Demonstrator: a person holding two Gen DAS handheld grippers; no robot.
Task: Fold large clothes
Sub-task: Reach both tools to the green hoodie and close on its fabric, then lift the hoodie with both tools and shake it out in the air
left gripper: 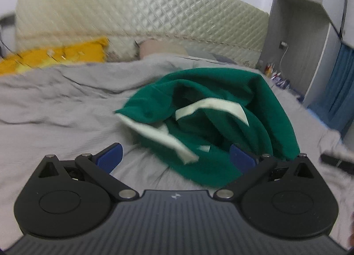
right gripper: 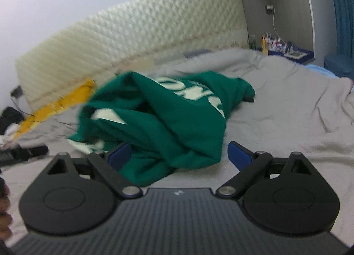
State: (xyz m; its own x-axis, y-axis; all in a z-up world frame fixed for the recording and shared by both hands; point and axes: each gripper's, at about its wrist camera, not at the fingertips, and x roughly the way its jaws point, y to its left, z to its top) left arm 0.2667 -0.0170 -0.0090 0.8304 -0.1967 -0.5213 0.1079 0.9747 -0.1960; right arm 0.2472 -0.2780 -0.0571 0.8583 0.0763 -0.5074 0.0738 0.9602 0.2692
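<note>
A crumpled green garment (left gripper: 221, 108) with pale trim and lettering lies in a heap on the grey bedsheet (left gripper: 55, 108). In the left wrist view my left gripper (left gripper: 177, 155) stands open just short of the heap's near edge, its blue pads wide apart; pale trim and green cloth lie between them without being pressed. In the right wrist view the green garment (right gripper: 159, 119) fills the middle, and my right gripper (right gripper: 179, 155) is open, its blue pads either side of the cloth's near fold, not pressing it.
A quilted cream headboard (left gripper: 137, 9) runs along the far side. A yellow pillow (left gripper: 55, 55) lies at the back left. A dark object (left gripper: 336, 162) rests on the sheet to the right. A cluttered bedside shelf (right gripper: 285, 49) and blue curtain (right gripper: 343, 11) stand at the right.
</note>
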